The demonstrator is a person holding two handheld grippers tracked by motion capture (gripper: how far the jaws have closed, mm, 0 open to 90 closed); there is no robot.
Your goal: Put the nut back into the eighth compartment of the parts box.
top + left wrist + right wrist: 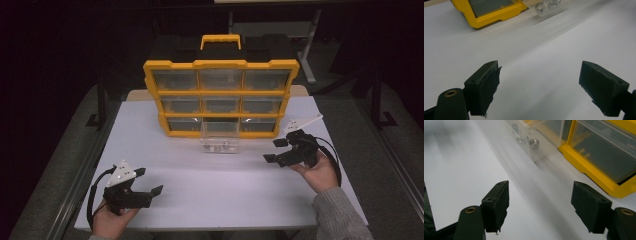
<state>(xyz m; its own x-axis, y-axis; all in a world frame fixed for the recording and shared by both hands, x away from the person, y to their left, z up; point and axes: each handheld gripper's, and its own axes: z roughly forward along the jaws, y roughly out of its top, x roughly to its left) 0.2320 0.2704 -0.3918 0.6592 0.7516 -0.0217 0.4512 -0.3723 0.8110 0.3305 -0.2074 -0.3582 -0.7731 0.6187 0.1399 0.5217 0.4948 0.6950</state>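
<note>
**Both grippers open and empty, clear drawer pulled out at centre**

Your left gripper (148,180) sits in the lower left of the high view, close to the near edge of the white rectangular table (210,190). Its jaws stand wide apart with nothing between them. Your right gripper (275,150) is at the right of the frame, near the table's right edge; its jaws are also spread wide and hold nothing.

Between the two lies a broad stretch of bare tabletop.

The yellow plastic organiser cabinet with a black-and-yellow carry handle (220,64) stands upright at the upper centre, showing nine drawers, three rows of three. One, the clear plastic drawer (219,141) in the bottom middle, is pulled out toward you. The left gripper view shows two small silver metal nuts (547,6) in it.
</note>
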